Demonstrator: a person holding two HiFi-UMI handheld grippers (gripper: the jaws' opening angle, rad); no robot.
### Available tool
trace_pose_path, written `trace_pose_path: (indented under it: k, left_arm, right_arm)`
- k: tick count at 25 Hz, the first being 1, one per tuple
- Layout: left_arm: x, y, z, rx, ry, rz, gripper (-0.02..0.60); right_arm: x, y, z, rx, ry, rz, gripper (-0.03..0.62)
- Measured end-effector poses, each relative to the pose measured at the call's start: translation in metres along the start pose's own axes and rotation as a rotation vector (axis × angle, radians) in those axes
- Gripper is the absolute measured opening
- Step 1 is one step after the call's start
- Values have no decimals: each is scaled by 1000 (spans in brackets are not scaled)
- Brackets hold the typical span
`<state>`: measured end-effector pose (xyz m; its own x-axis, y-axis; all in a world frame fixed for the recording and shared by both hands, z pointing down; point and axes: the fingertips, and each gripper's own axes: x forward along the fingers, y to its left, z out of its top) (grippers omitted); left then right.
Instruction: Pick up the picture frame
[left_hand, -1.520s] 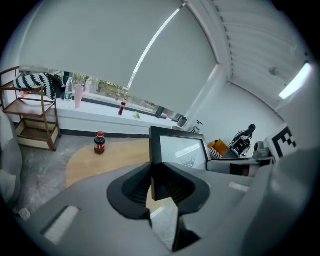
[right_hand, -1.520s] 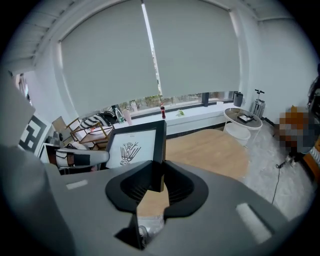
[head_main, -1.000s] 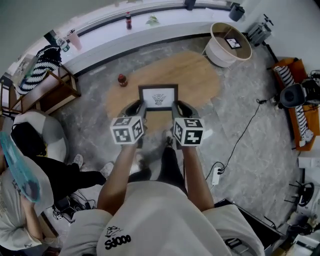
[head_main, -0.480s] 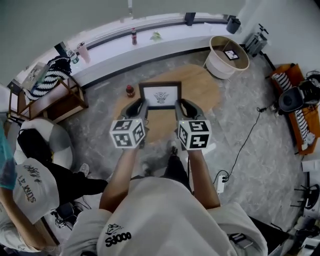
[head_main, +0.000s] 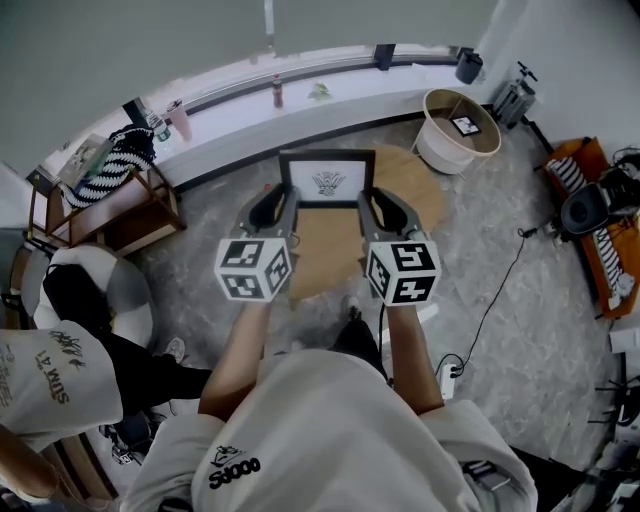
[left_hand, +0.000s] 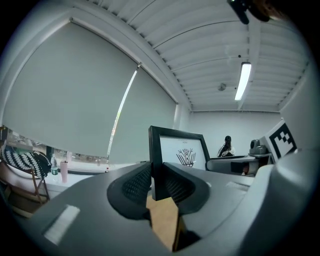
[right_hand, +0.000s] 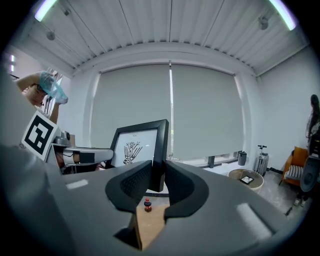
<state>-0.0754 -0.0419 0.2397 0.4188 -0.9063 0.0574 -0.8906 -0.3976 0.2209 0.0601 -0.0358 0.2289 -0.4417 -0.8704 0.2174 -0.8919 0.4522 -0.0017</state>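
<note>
The picture frame (head_main: 327, 180) is black with a white mat and a small plant drawing, and it hangs upright in the air above the oval wooden table (head_main: 330, 245). My left gripper (head_main: 283, 207) is shut on its left edge and my right gripper (head_main: 371, 207) is shut on its right edge. In the left gripper view the frame's (left_hand: 179, 148) left rail stands pinched between the ribbed pads of the left gripper (left_hand: 156, 182). The right gripper view shows the frame's (right_hand: 139, 145) right rail clamped in the right gripper (right_hand: 157, 182).
A small red bottle (right_hand: 147, 205) stands on the table below the frame. A round white basket (head_main: 430, 120) sits on the floor at the back right. A wooden chair with striped cloth (head_main: 115, 165) and a person (head_main: 50, 370) are at the left; a cable (head_main: 495, 270) runs across the right floor.
Both grippers have risen together with the frame held between them. It has left the table and now hangs well above it, and the red bottle stays on the table.
</note>
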Motion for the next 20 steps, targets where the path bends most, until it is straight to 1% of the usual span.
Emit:
trace_pose_path:
  k: [4,9,14,20]
  left_arm:
    - [-7,-13,24,30,-54,-15,83]
    - [-14,-18,52,102,-118,-8,83]
    - [-21,-23,61,142,-148,4,83]
    - [-26,-27,70,158,-172,6,83]
  right_arm:
    - [-14,-1,23,-2,-50,23,83]
    - [-20,4,45,-33,-99,31,84]
    - [-27,7,52,-64,-118,42,86]
    - [-34,9,61,-96,-134,49,86]
